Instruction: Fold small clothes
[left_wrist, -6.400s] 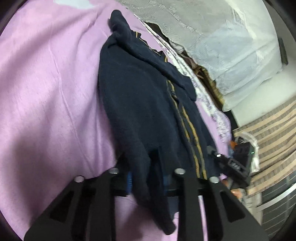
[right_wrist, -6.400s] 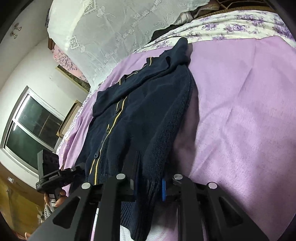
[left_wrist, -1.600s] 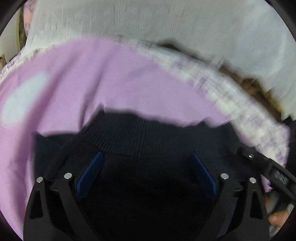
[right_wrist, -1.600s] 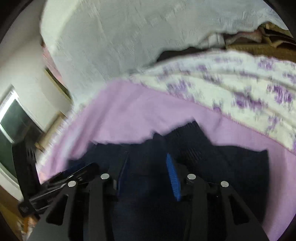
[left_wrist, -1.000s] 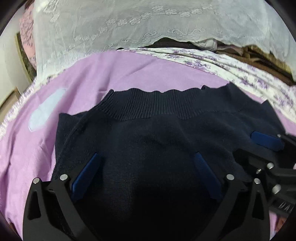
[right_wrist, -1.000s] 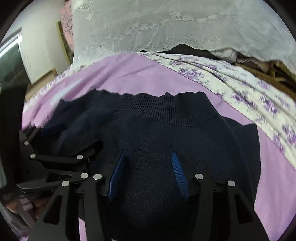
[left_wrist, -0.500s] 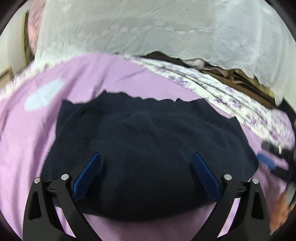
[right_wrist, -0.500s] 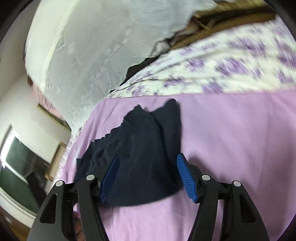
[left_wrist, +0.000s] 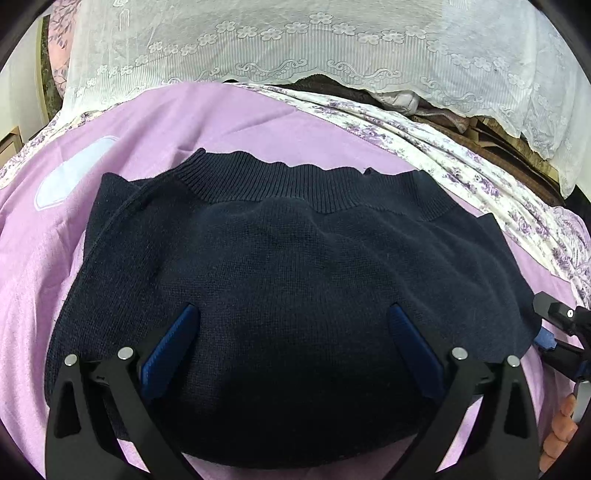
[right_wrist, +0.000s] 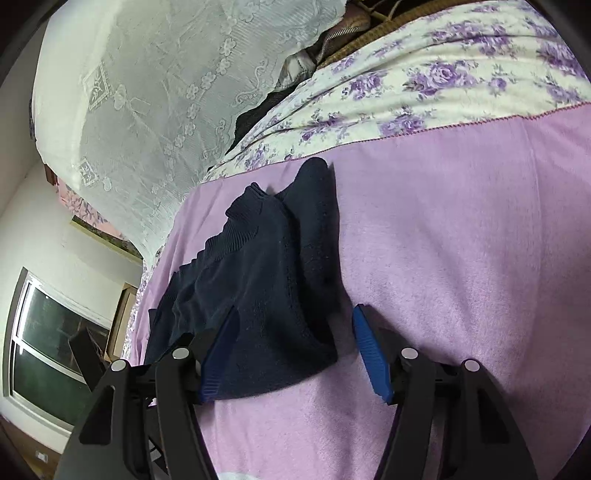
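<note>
A dark navy knitted sweater lies folded on the pink bedspread, its ribbed hem along the far side. My left gripper is open over the near half of it, blue pads wide apart and pressing nothing. In the right wrist view the same sweater shows as a narrow folded stack seen from its end. My right gripper stands open at that near end, with the corner of the fabric between the pads but not pinched. The right gripper also shows at the sweater's right edge in the left wrist view.
A white lace cloth covers a pile at the head of the bed. A purple-flowered sheet borders the bedspread. A window and white wall stand at the left. A pale patch marks the bedspread left of the sweater.
The right gripper has swung out from over the sweater to its right end and rolled, with its pads wider apart. The left gripper has drawn back slightly; the sweater lies still, folded.
</note>
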